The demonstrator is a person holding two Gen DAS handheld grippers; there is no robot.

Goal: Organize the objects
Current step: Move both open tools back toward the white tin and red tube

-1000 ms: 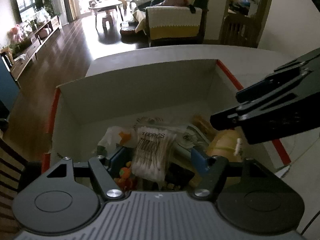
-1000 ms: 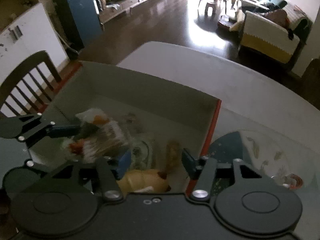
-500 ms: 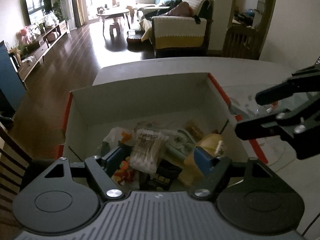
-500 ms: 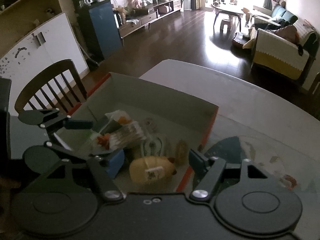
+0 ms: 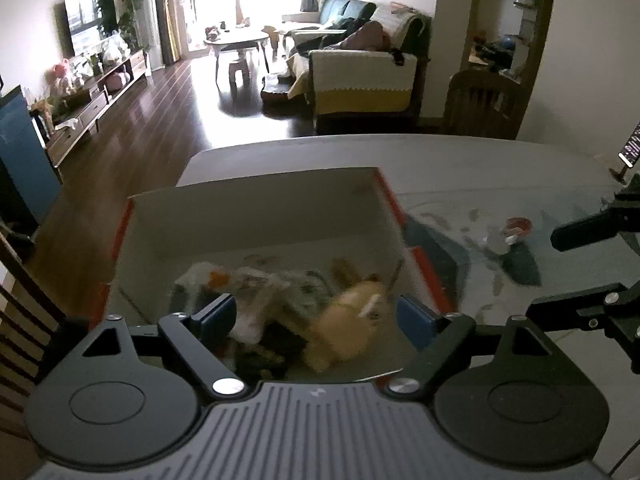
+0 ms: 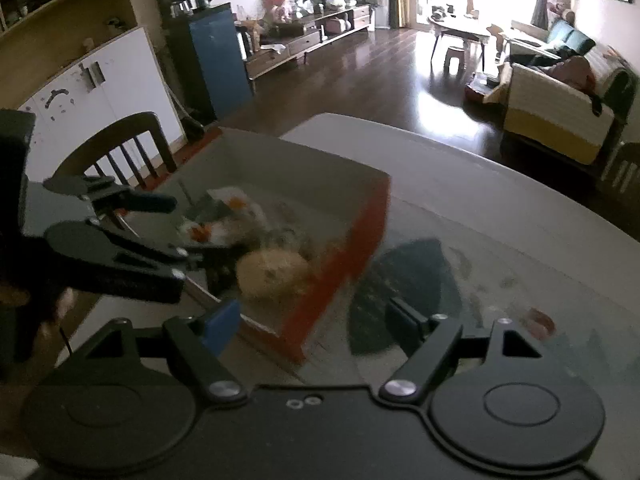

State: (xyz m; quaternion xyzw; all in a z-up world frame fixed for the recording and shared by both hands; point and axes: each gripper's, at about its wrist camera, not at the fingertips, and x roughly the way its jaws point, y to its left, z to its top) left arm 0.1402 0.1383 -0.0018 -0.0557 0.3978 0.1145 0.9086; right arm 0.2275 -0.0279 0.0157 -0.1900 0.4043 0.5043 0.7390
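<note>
A white cardboard box point(image 5: 260, 216) with red outer walls point(image 6: 344, 264) stands on the table and holds several loose items. A yellow rounded object point(image 5: 352, 328) point(image 6: 272, 274) lies near its right wall, beside a blurred pack of cotton swabs point(image 5: 260, 292) and a white bag with orange print point(image 5: 208, 276) point(image 6: 228, 204). My left gripper point(image 5: 316, 318) hovers open above the box's near side, with nothing held. My right gripper point(image 6: 314, 322) is open over the box's near right corner and the mat, also holding nothing. Each gripper shows in the other's view: right gripper point(image 5: 548, 272), left gripper point(image 6: 178, 232).
The box sits on a grey table under a clear patterned mat point(image 5: 500, 248). A small red item point(image 5: 518, 226) point(image 6: 540, 320) lies on the mat to the right. A dark wooden chair point(image 6: 116, 152) stands at the table's left side, and a phone on a stand point(image 5: 630, 152) at the far right.
Both grippers have pulled back and up from the box. The right gripper has moved out to the right, leaving the yellow object lying inside. The current frames are blurred by motion.
</note>
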